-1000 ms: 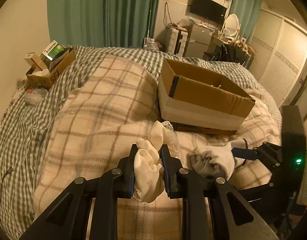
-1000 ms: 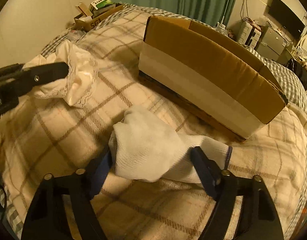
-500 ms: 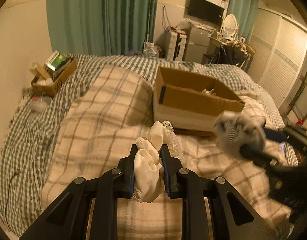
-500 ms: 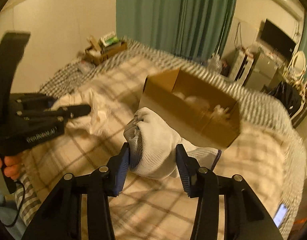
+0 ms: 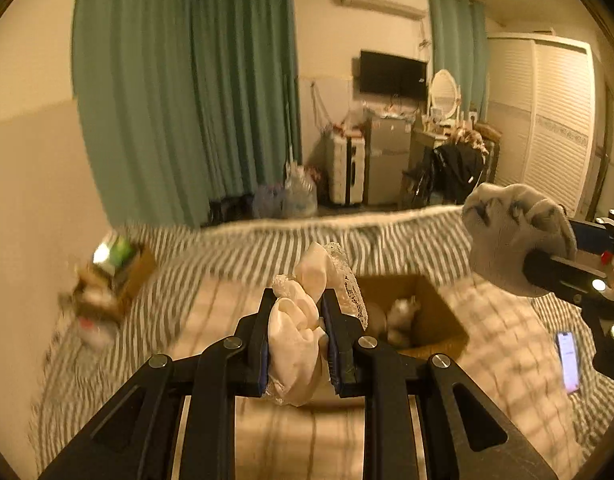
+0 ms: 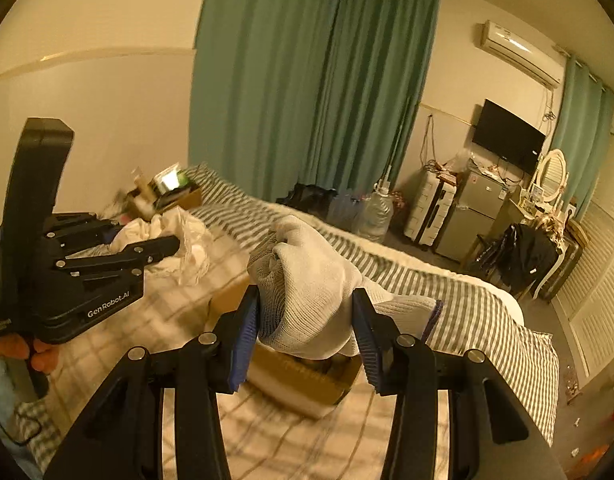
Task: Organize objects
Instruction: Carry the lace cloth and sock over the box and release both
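My left gripper (image 5: 296, 322) is shut on a cream lace-trimmed cloth (image 5: 297, 332) and holds it high above the bed. My right gripper (image 6: 306, 314) is shut on a white knit work glove (image 6: 307, 284), also held high; it shows at the right of the left wrist view (image 5: 515, 240). The open cardboard box (image 5: 435, 320) sits on the plaid blanket below and holds some pale items. In the right wrist view the box (image 6: 303, 380) lies right under the glove. The left gripper with its cloth (image 6: 175, 240) shows at the left of that view.
A small carton of clutter (image 5: 119, 276) sits at the bed's far left by the wall. A lit phone (image 5: 567, 354) lies on the blanket at right. Green curtains, a fridge, a suitcase and a wardrobe stand beyond the bed.
Both grippers have risen well above the bed with their loads. The right gripper closed on the glove and lifted it off the blanket to above the box.
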`<state>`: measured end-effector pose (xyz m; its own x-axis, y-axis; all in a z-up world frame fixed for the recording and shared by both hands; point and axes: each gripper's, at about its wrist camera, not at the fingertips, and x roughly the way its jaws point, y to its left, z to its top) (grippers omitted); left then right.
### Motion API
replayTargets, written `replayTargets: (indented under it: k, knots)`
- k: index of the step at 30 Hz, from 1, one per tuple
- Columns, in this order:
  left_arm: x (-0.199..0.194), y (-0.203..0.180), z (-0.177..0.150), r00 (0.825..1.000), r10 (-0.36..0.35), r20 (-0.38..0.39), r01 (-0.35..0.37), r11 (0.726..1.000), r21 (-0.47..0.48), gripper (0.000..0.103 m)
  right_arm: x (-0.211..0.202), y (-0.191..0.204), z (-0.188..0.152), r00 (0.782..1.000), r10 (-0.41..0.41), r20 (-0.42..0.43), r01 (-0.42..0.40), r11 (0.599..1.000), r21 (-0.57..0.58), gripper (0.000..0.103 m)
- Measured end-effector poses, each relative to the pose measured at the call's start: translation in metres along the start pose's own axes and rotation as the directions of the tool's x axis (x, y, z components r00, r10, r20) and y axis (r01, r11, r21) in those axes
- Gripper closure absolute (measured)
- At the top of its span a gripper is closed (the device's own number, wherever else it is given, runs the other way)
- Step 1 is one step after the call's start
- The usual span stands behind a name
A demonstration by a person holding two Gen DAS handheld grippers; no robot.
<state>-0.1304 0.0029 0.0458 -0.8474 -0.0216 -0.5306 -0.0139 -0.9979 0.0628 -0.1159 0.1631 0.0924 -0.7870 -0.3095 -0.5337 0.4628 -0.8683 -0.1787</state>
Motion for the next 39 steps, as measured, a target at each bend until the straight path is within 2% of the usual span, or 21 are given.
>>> replayTargets:
  k: [3, 7, 12, 18, 23, 26, 27, 29, 30, 31, 35, 37, 39]
  knots:
    - [0.022, -0.009, 0.016, 1.0, -0.006, -0.002, 0.006, 1.0, 0.031, 0.081, 0.015, -0.012, 0.013, 1.0, -0.023, 0.003, 0.022, 1.0, 0.013, 0.059]
    - [0.055, -0.021, 0.021, 0.999, -0.027, -0.033, 0.029, 0.997, 0.067, 0.081, 0.046, -0.029, 0.018, 1.0, -0.012, -0.023, 0.013, 0.999, 0.041, 0.059]
    - [0.103, -0.031, 0.005, 0.991, -0.058, -0.122, 0.067, 0.995, 0.072, 0.081, 0.103, -0.039, -0.003, 0.991, 0.03, -0.129, -0.022, 0.998, 0.066, 0.059]
    - [0.152, -0.032, -0.03, 0.964, -0.081, -0.252, 0.096, 0.994, 0.048, 0.081, 0.154, -0.049, -0.04, 0.969, 0.092, -0.228, -0.068, 0.991, 0.114, 0.059]
    - [0.17, -0.034, -0.041, 0.955, -0.076, -0.288, 0.096, 0.994, 0.056, 0.081, 0.17, -0.05, -0.059, 0.963, 0.112, -0.247, -0.083, 0.989, 0.125, 0.058]
    - [0.172, -0.032, -0.045, 0.949, -0.092, -0.301, 0.112, 0.992, 0.051, 0.079, 0.171, -0.05, -0.061, 0.967, 0.113, -0.228, -0.083, 0.987, 0.136, 0.053]
    - [0.172, -0.031, -0.046, 0.949, -0.094, -0.302, 0.115, 0.992, 0.051, 0.076, 0.169, -0.049, -0.061, 0.972, 0.1, -0.215, -0.073, 0.989, 0.129, 0.049]
    - [0.17, -0.031, -0.046, 0.949, -0.089, -0.302, 0.111, 0.992, 0.056, 0.059, 0.164, -0.05, -0.06, 0.977, 0.077, -0.2, -0.053, 0.991, 0.119, 0.044]
    - [0.17, -0.032, -0.044, 0.951, -0.083, -0.298, 0.105, 0.993, 0.057, 0.042, 0.159, -0.05, -0.059, 0.98, 0.062, -0.19, -0.039, 0.992, 0.12, 0.04]
    - [0.166, -0.031, -0.043, 0.955, -0.077, -0.288, 0.096, 0.994, 0.055, 0.034, 0.157, -0.05, -0.058, 0.982, 0.056, -0.183, -0.033, 0.992, 0.126, 0.035]
    - [0.145, -0.027, -0.031, 0.968, -0.066, -0.242, 0.082, 0.995, 0.054, 0.027, 0.133, -0.056, -0.051, 0.99, 0.04, -0.136, -0.017, 0.986, 0.165, 0.025]
    - [0.131, -0.023, -0.021, 0.978, -0.041, -0.203, 0.051, 0.998, 0.044, 0.017, 0.12, -0.057, -0.046, 0.993, 0.024, -0.116, -0.004, 0.985, 0.171, 0.019]
    - [0.114, -0.019, -0.009, 0.985, -0.042, -0.165, 0.046, 0.999, 0.021, 0.013, 0.102, -0.06, -0.039, 0.996, 0.004, -0.09, 0.012, 0.984, 0.179, 0.014]
